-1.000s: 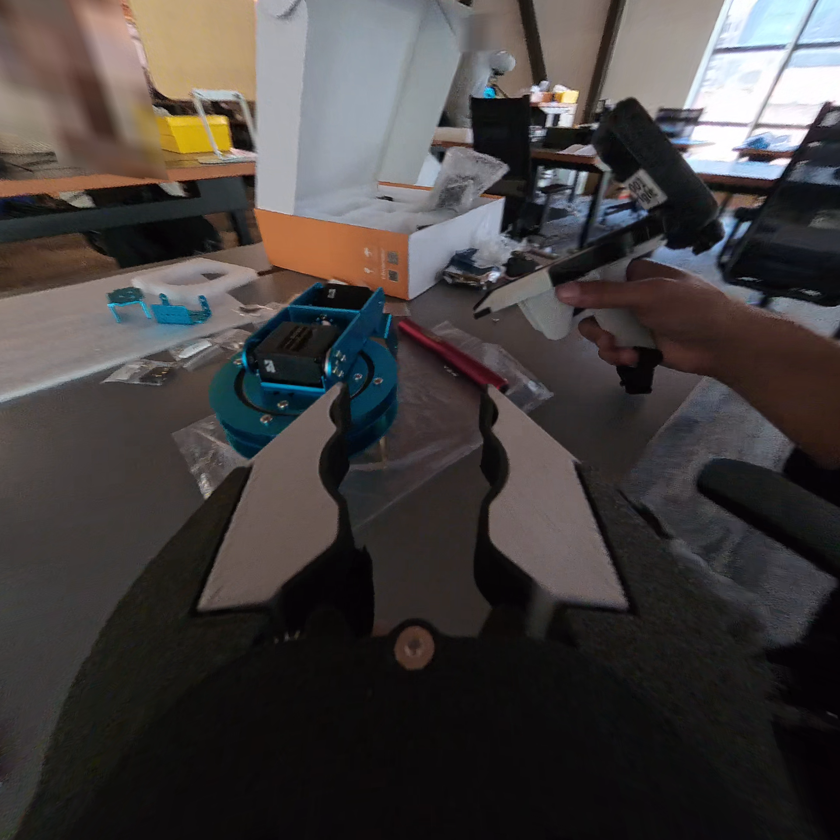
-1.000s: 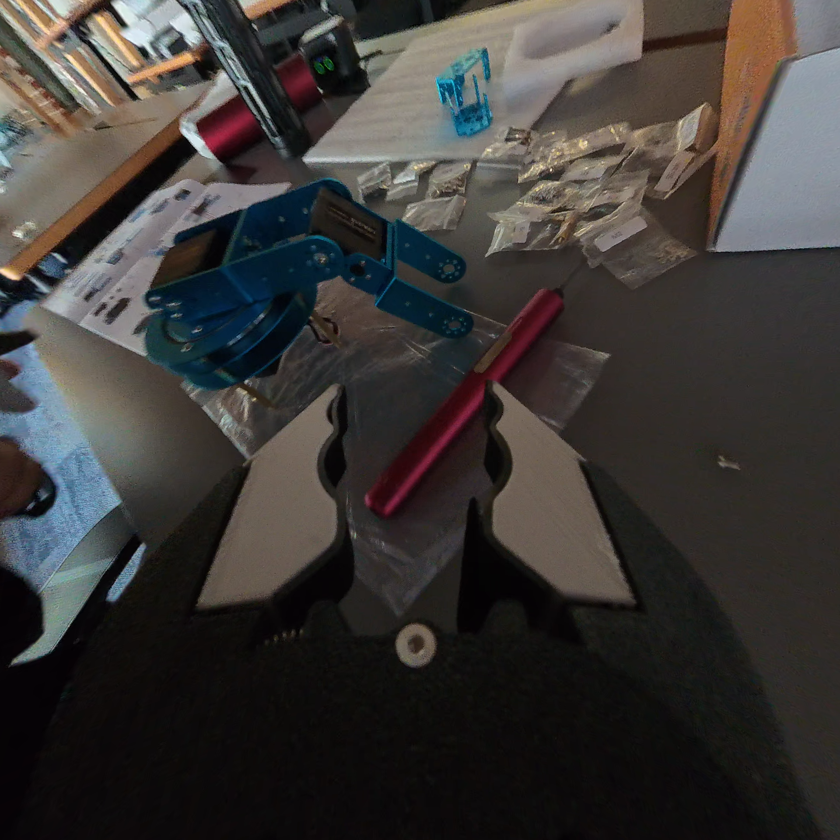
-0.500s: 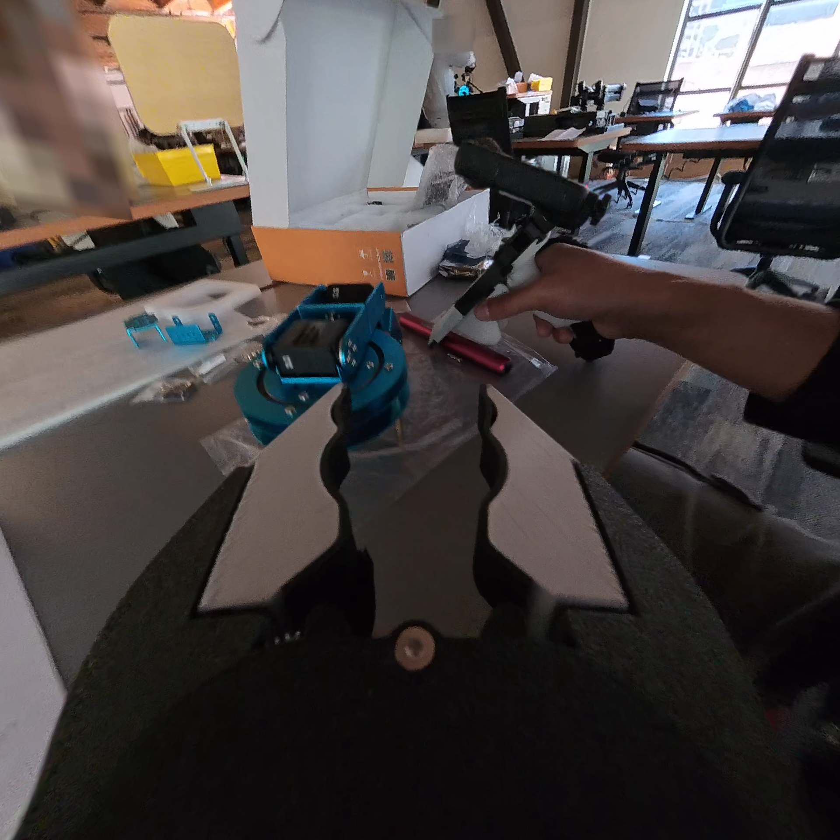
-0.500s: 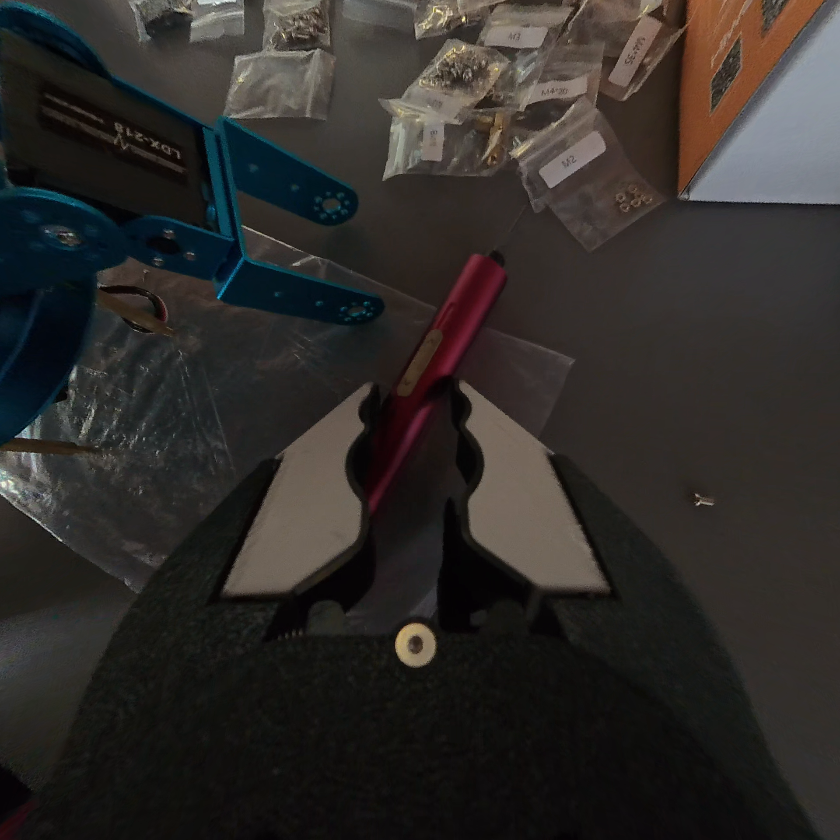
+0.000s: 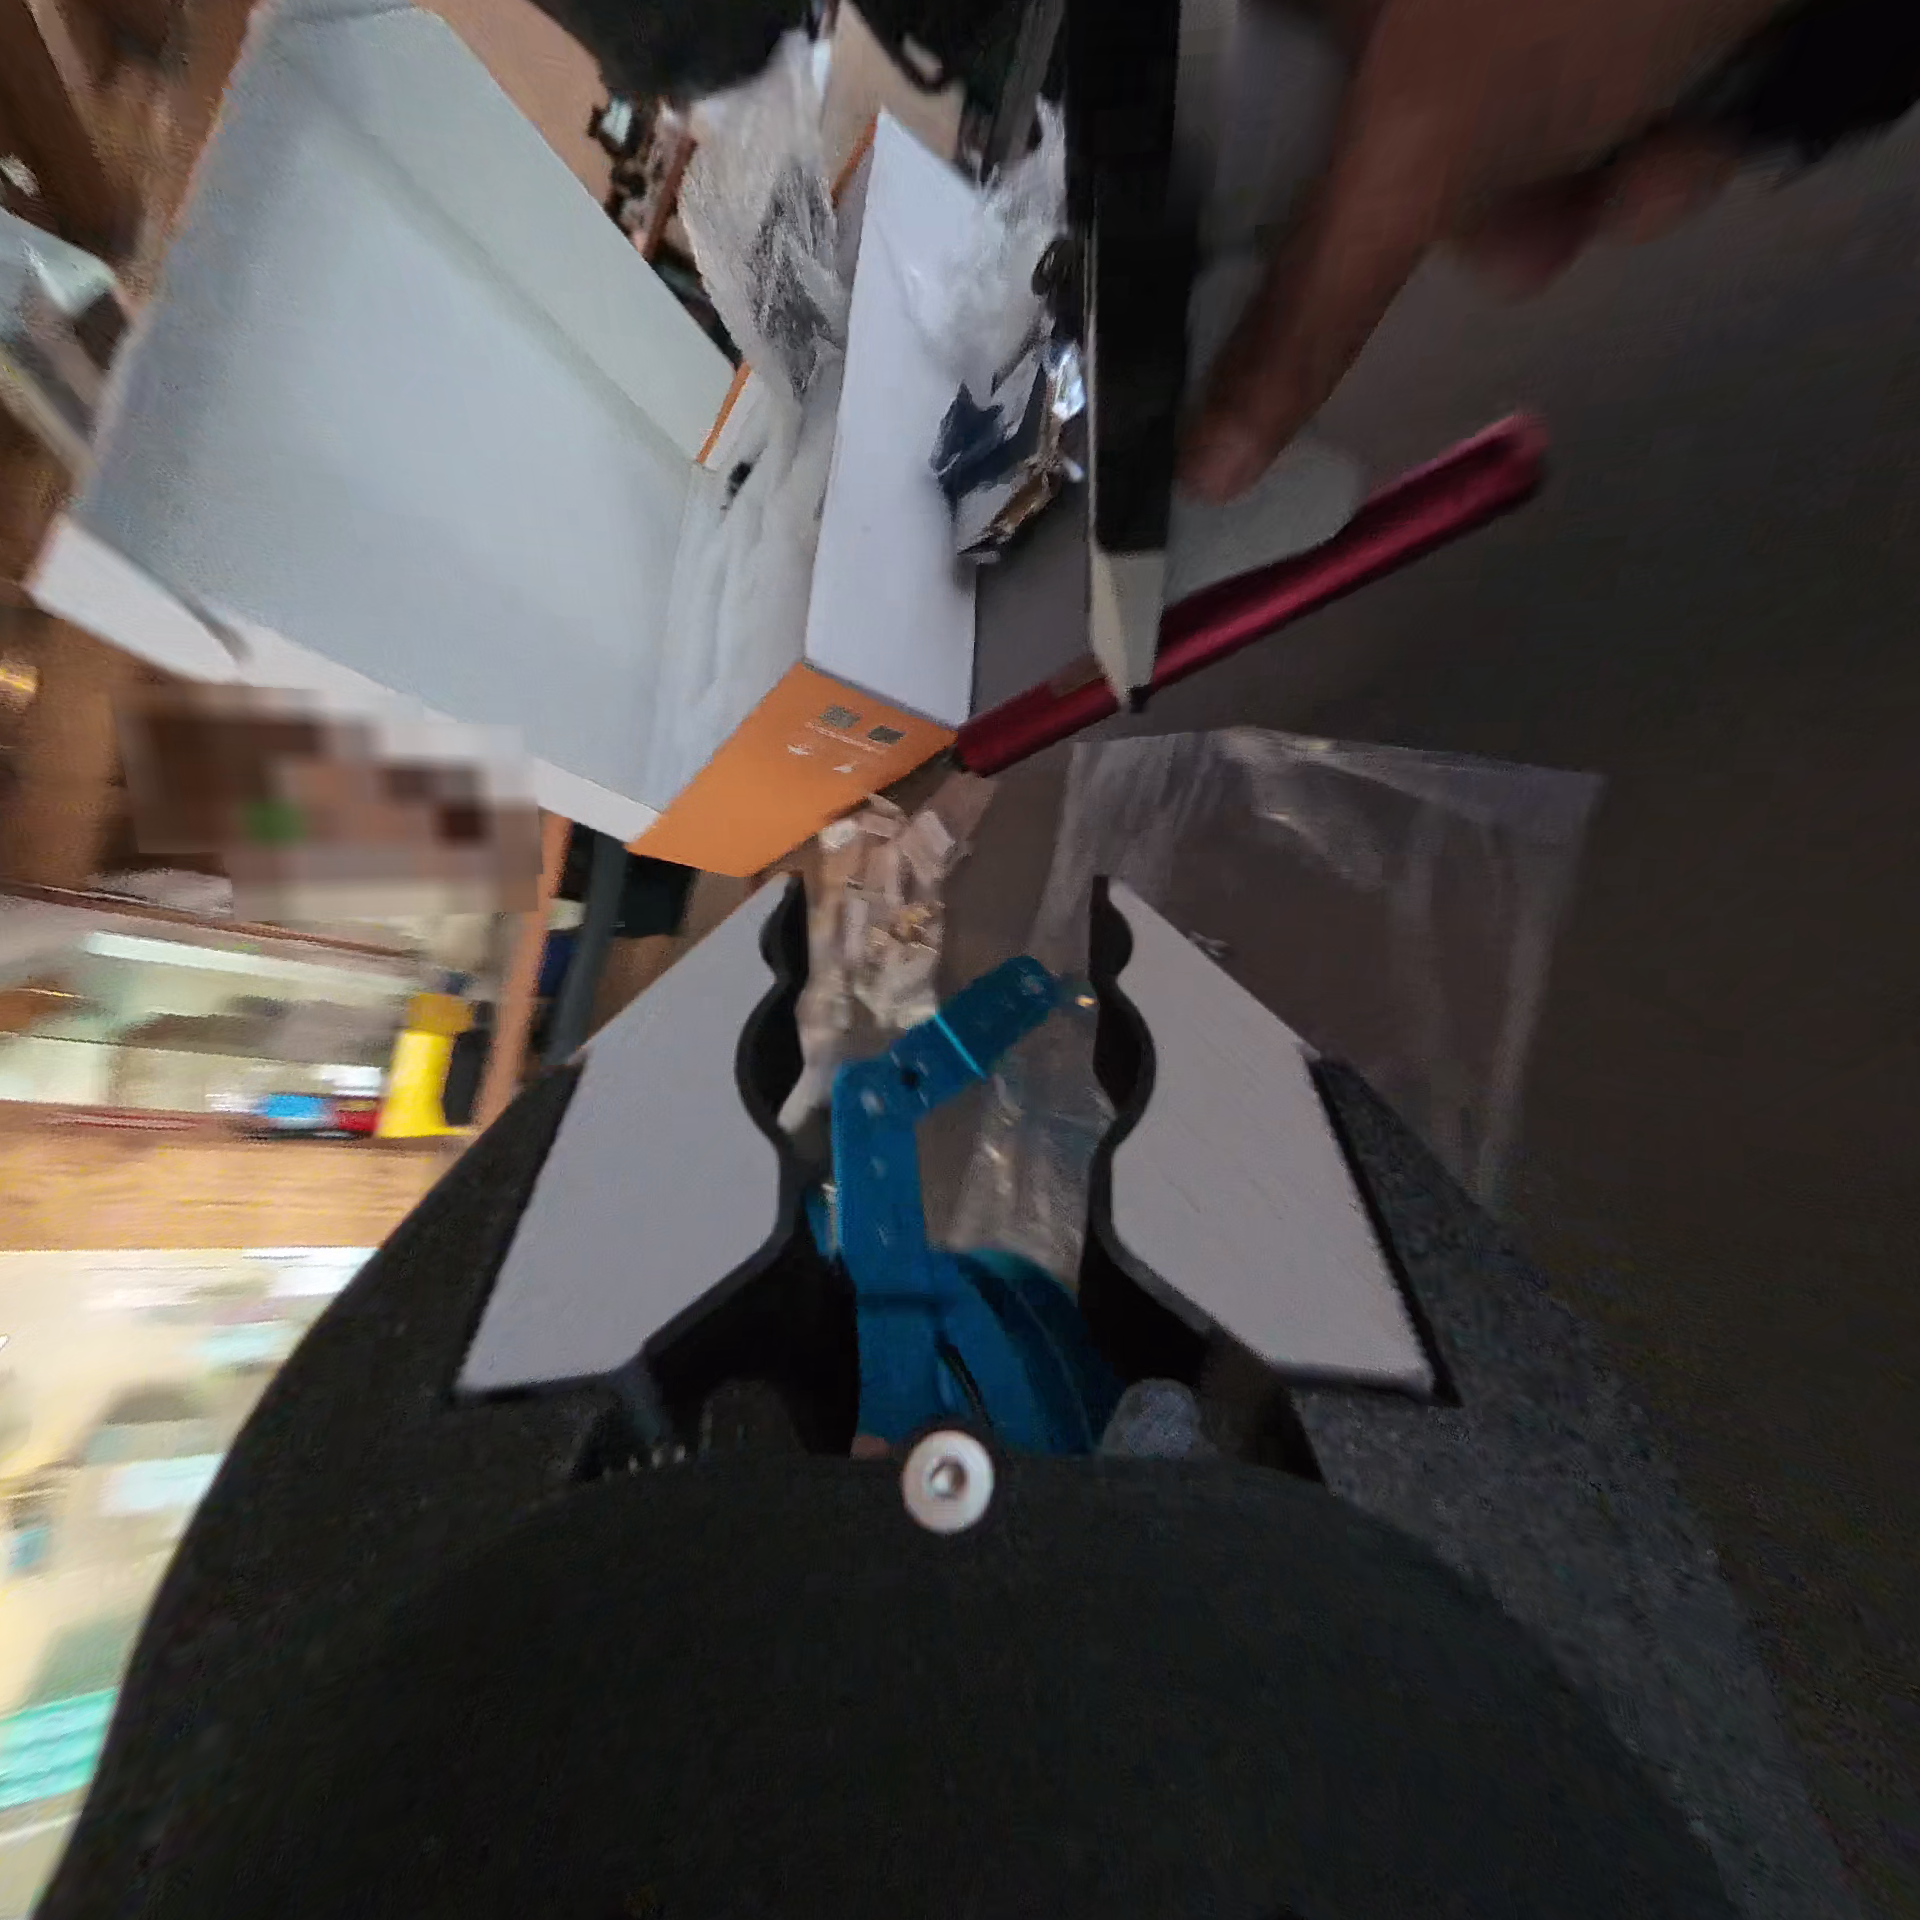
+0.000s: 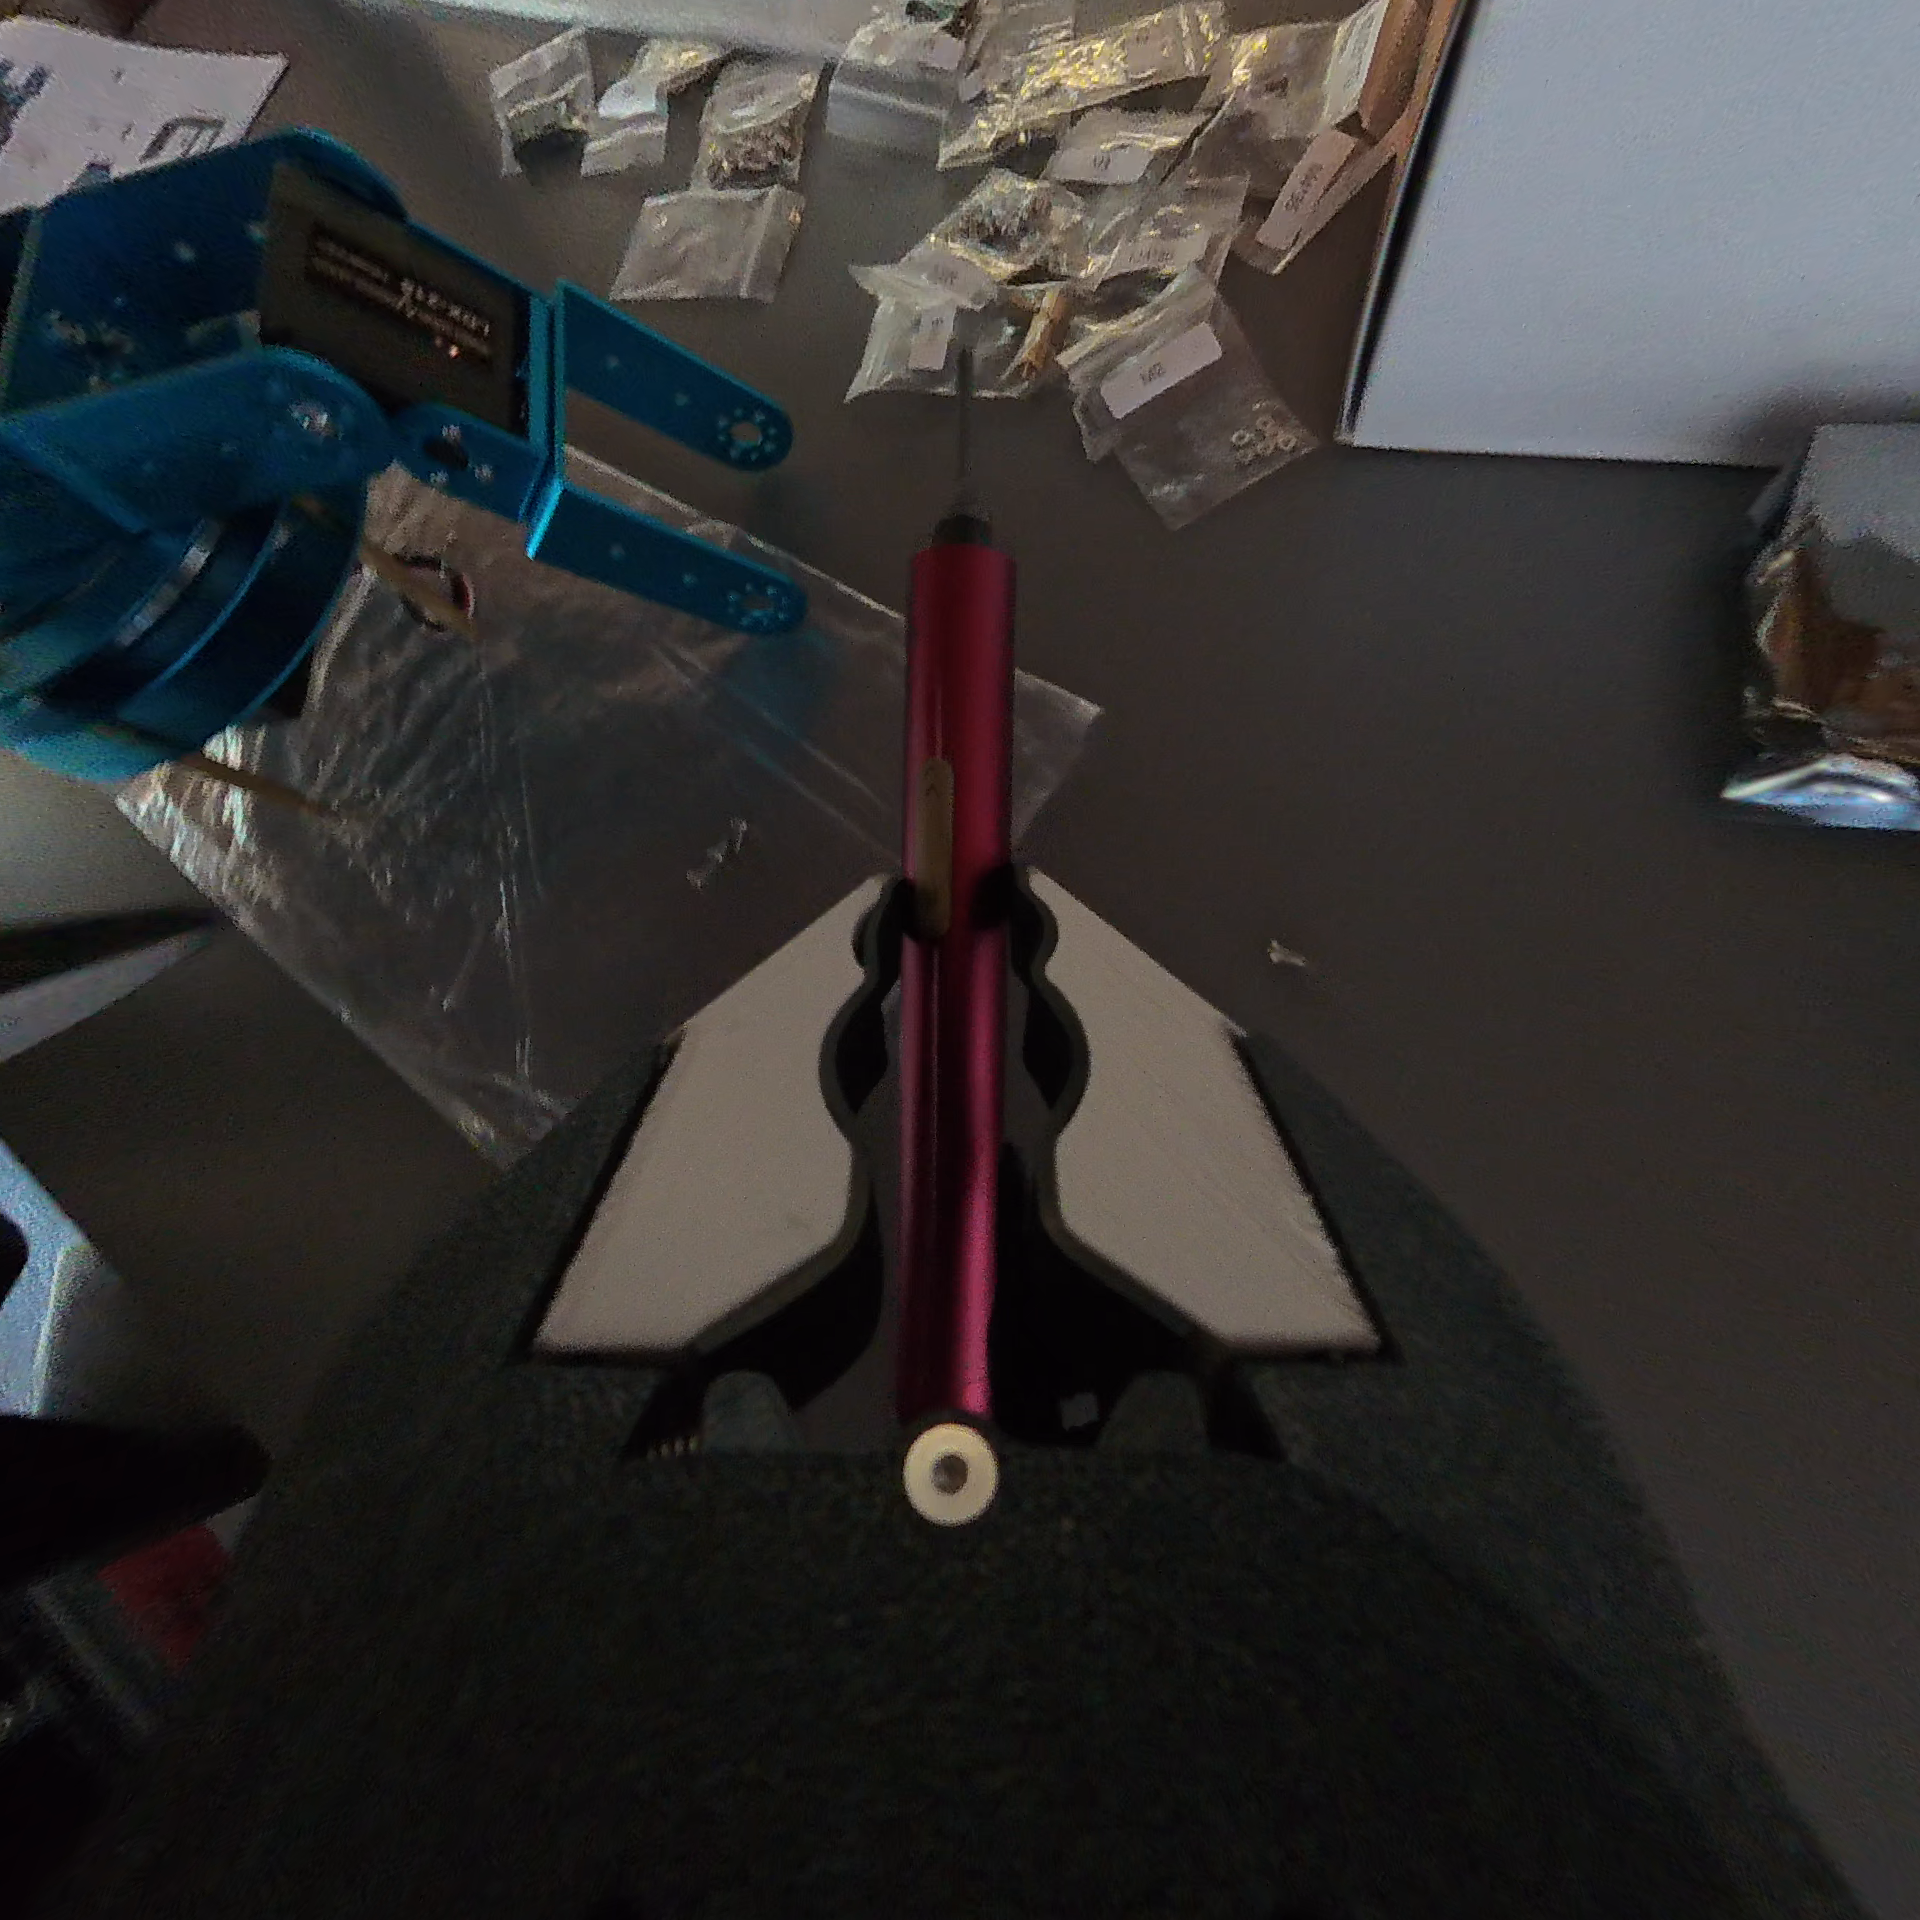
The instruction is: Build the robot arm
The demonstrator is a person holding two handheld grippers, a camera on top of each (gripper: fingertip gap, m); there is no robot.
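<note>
My right gripper [image 6: 951, 894] is shut on a red pen-shaped screwdriver [image 6: 956, 675], which runs straight out between the fingers with its thin bit pointing at the small bags. A blue metal bracket assembly [image 6: 208, 468] holding a black servo stands to its left on a clear plastic bag [image 6: 520, 779]. My left gripper [image 5: 940, 904] is open and rolled sideways, with a bracket arm of the blue assembly [image 5: 904, 1143] between its jaws. The left wrist view also shows the screwdriver [image 5: 1247, 603], with the right gripper's finger [image 5: 1127, 468] and a hand [image 5: 1351, 208] on it.
Several small bags of screws [image 6: 1039, 229] lie beyond the screwdriver tip. An open white and orange box [image 5: 810, 769] stands at the back right [image 6: 1662, 208]. A silver foil bag [image 6: 1829, 675] lies at the right. A printed sheet [image 6: 104, 104] lies at the far left on the grey table [image 6: 1455, 727].
My right gripper closed on the red screwdriver, which now lies straight along its jaws. My left gripper rolled sideways and moved in until the blue assembly sits between its jaws.
</note>
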